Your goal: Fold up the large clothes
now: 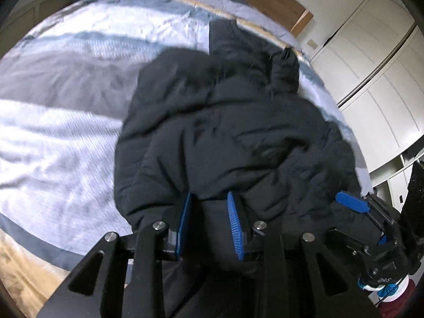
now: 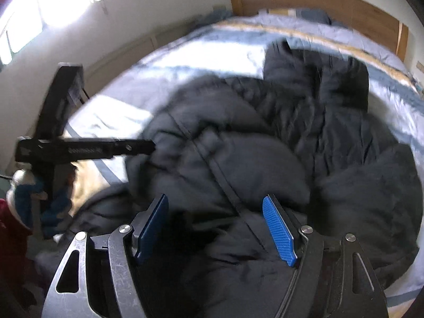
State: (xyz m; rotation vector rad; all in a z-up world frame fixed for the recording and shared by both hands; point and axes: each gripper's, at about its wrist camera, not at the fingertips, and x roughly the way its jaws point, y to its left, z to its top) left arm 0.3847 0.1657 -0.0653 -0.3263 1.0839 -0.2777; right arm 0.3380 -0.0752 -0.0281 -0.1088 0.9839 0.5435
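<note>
A large black padded jacket (image 1: 228, 132) lies bunched on the bed, its far part reaching towards the headboard; it also fills the right wrist view (image 2: 265, 145). My left gripper (image 1: 209, 198) is at the jacket's near edge with thick black fabric between its blue pads (image 1: 234, 222); the jaws stand partly apart around it. My right gripper (image 2: 216, 201) is open, its blue pads (image 2: 278, 230) wide apart over the jacket's near edge with fabric and a seam running between them. The right gripper also shows in the left wrist view (image 1: 352, 201) beside the jacket.
The bed has a grey, white and blue striped cover (image 1: 66, 100) and a wooden headboard (image 2: 318, 2). White wardrobe doors (image 1: 376, 66) stand to the right. A bright window (image 2: 39, 13) is on the left wall. The left gripper's black body (image 2: 79, 148) shows at left.
</note>
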